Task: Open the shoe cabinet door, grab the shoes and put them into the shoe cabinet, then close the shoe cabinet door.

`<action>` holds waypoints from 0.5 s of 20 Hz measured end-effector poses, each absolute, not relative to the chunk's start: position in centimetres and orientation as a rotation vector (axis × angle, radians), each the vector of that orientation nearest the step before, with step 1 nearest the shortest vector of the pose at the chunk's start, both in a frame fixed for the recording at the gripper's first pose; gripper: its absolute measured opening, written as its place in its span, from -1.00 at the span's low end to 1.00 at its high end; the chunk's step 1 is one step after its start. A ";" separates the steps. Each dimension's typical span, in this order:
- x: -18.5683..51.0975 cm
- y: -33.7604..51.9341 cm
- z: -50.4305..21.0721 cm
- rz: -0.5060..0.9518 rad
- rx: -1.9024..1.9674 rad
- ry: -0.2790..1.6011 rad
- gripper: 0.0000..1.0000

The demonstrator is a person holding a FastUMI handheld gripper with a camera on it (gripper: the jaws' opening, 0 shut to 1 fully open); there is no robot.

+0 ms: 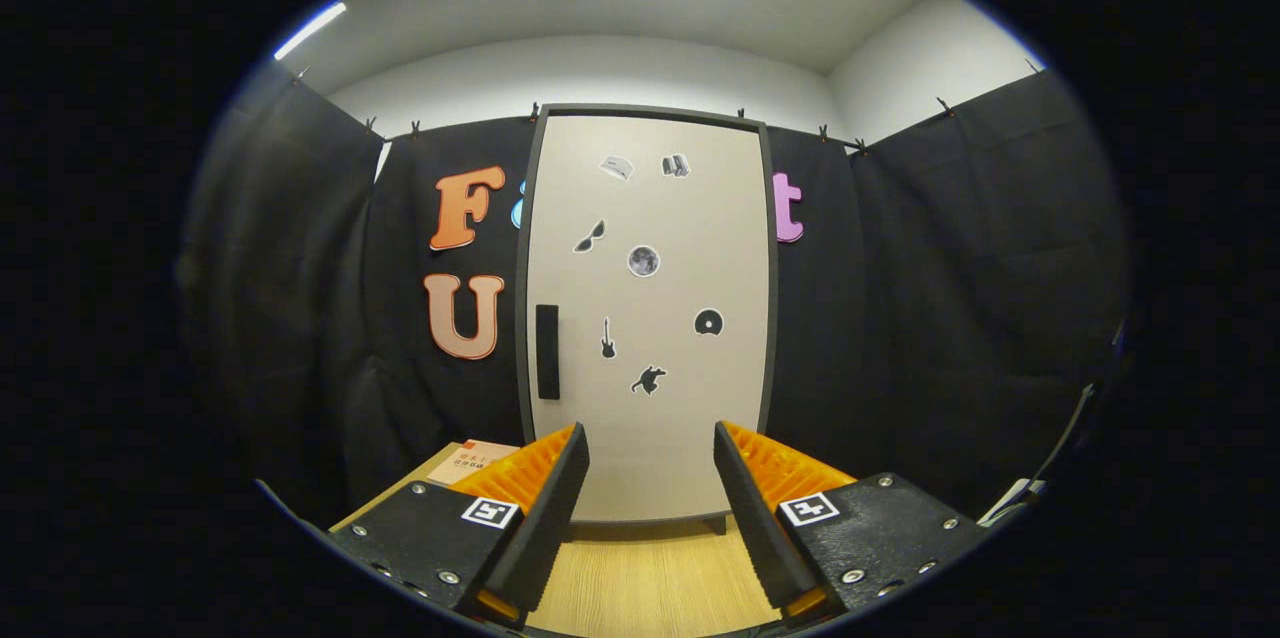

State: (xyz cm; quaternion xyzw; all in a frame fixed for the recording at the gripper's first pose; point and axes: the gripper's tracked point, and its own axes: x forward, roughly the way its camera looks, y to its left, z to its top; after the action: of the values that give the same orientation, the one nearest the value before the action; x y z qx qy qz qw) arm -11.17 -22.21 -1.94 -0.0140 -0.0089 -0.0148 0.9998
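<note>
Wooden table (pixel 650 583) under and between the fingers, running forward to the cabinet base. Black cloth wall (pixel 950 298) behind and to both sides; white ceiling with light strips above. Gripper (pixel 650 438) level, fingers spread wide, nothing held. Cabinet (pixel 650 318) straight ahead, beyond the fingers, upright on the table. Door shut, pale panel in a dark frame, small dark stickers scattered over it. Handle (pixel 547 351): dark vertical bar near the door's left edge, above the left finger. Booklet (pixel 470 461) flat on the table beyond the left finger, partly hidden by it; print too small to make out. Cabinet foot cut off by the fingers.
</note>
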 end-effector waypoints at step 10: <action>-13.4 -22.2 -1.3 -0.044 -0.024 -0.044 0.69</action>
State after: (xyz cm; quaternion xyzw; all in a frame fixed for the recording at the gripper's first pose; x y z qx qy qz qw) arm -13.41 -22.20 -1.34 -0.0122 -0.0222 -0.0220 0.9994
